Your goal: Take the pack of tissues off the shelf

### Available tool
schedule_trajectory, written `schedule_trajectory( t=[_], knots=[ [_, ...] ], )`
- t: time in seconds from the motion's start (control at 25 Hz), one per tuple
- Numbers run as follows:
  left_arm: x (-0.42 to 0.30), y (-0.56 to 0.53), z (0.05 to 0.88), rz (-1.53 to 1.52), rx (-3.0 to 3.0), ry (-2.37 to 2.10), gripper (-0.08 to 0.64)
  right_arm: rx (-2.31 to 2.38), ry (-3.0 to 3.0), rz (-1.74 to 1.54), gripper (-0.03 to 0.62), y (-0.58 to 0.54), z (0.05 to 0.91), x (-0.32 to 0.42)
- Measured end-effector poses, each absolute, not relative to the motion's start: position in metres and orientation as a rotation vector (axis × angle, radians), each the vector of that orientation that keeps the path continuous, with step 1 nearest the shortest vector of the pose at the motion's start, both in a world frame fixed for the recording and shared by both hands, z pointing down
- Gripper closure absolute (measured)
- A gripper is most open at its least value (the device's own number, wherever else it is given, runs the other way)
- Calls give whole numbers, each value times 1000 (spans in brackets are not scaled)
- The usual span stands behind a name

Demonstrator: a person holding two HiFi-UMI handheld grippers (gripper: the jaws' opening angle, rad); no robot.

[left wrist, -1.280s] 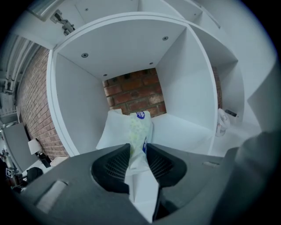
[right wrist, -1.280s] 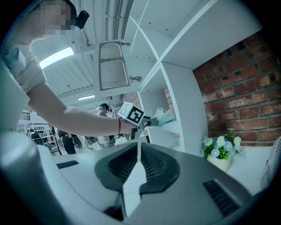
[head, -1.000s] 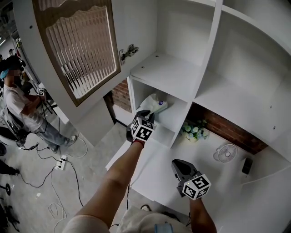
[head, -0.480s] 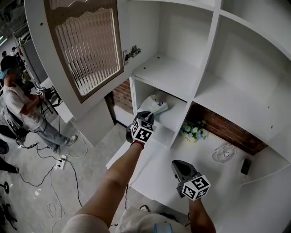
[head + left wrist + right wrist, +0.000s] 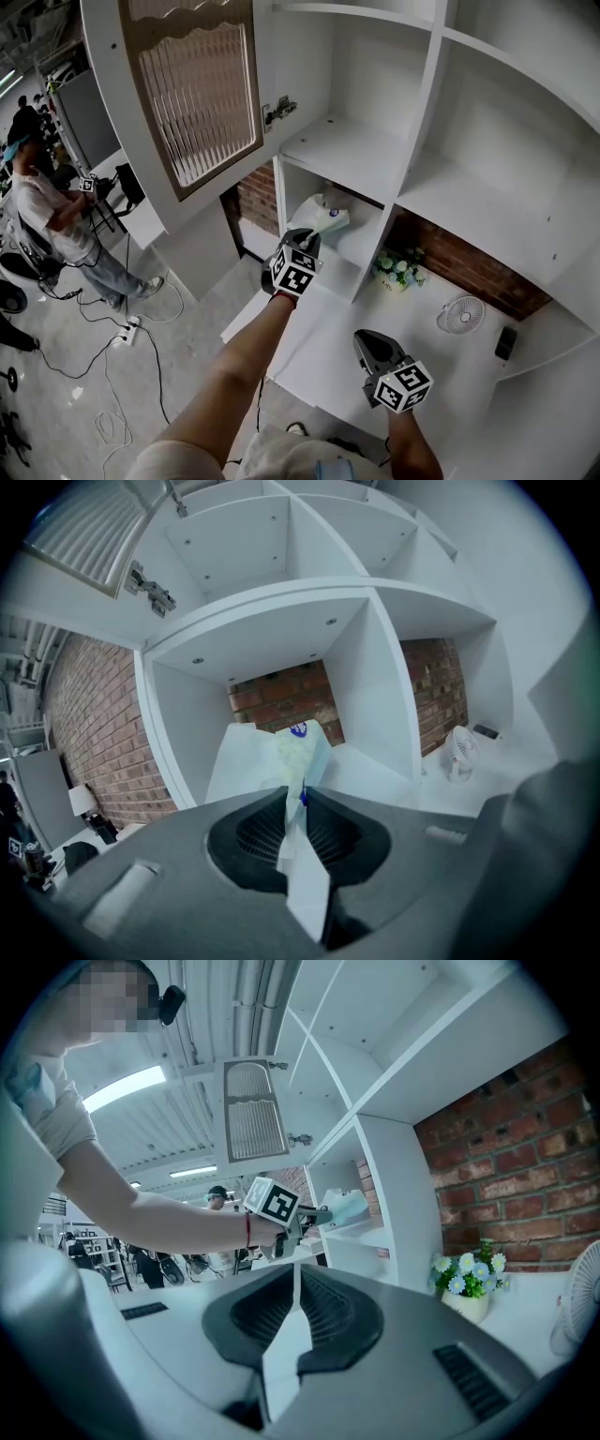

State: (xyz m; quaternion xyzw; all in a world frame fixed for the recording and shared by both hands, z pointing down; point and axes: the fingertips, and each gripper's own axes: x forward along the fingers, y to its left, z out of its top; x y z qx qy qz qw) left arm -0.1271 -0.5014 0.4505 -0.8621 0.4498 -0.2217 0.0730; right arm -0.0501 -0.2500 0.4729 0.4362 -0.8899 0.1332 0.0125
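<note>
The pack of tissues [image 5: 330,217] is a soft white-and-pale-green packet with a blue mark. It sits in the lower left shelf compartment [image 5: 345,251], its near end raised. My left gripper [image 5: 307,240] reaches into that compartment. Its jaws have just been closing and are shut on the packet's thin near edge. In the left gripper view the pack [image 5: 300,750] runs from between the jaws of the left gripper [image 5: 298,795] towards the brick back wall. My right gripper [image 5: 365,337] hovers over the white counter, shut and empty. In the right gripper view the right gripper [image 5: 296,1275] has its jaws together.
An open cabinet door [image 5: 197,94] hangs at the upper left. A pot of flowers [image 5: 398,270], a small fan [image 5: 462,314] and a black object [image 5: 507,342] stand on the counter to the right. A person [image 5: 42,211] stands on the floor at far left among cables.
My left gripper has lifted slightly with the pack's near edge in it, and the pack has tipped up off the shelf floor. The right gripper has barely shifted.
</note>
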Motion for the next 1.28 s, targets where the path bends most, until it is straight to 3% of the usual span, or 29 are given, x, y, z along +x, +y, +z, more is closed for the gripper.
schedule_trajectory(
  t=[1.28],
  knots=[
    [-100, -371, 445, -615, -2583, 1377, 514, 1302, -2862, 455, 574, -181, 473, -17]
  ],
)
